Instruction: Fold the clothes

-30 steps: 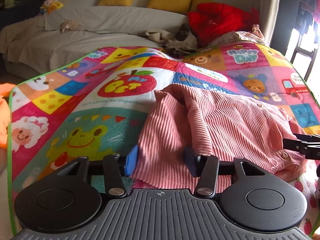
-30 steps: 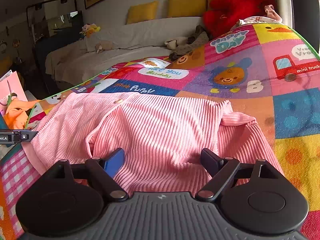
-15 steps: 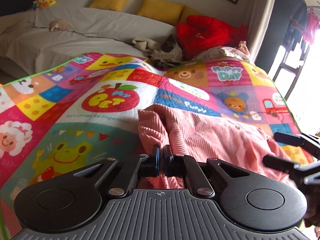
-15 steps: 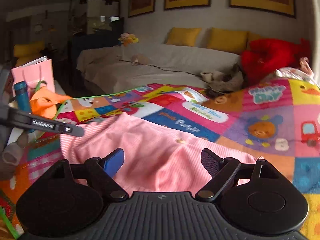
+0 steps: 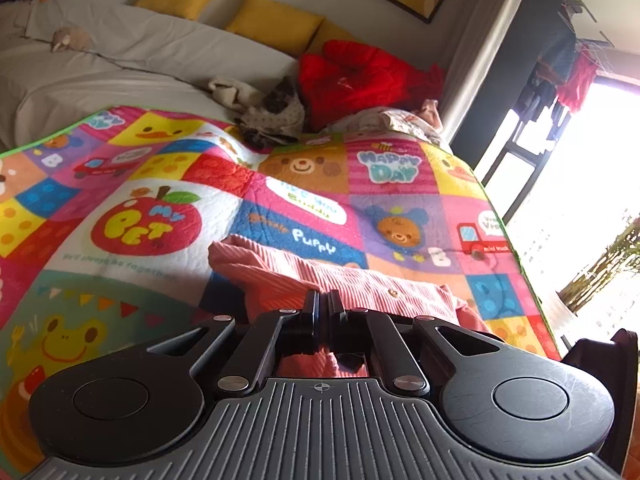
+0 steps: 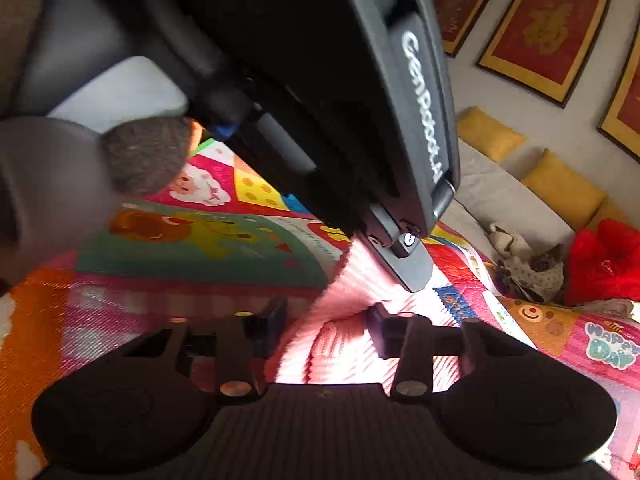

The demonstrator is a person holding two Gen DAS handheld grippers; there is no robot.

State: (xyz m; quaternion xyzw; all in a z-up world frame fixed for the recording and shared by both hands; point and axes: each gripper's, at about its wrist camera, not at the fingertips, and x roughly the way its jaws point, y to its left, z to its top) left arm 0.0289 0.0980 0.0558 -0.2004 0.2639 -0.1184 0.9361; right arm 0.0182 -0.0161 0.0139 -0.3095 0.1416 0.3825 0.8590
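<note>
A pink ribbed garment (image 5: 360, 280) lies on a colourful play mat (image 5: 160, 220). In the left wrist view my left gripper (image 5: 324, 304) is shut on the garment's near edge and holds that edge a little above the mat. In the right wrist view the left gripper (image 6: 404, 268) fills the top, its tip pinching the pink cloth. Just below it my right gripper (image 6: 328, 324) is tilted, and its jaws are closing on a raised fold of the garment (image 6: 332, 344), which fills the gap between the pads.
The mat covers a grey sofa (image 5: 120, 72) with yellow cushions (image 5: 276, 20). A red jacket (image 5: 352, 76) and crumpled clothes (image 5: 272, 116) lie at the mat's far end. A grey gloved hand (image 6: 140, 152) shows at the left. Framed pictures (image 6: 548, 32) hang on the wall.
My left gripper closed on the garment's edge and lifted it. My right gripper swept left across the garment, rolled, came up beside the left one and narrowed its jaws on the cloth.
</note>
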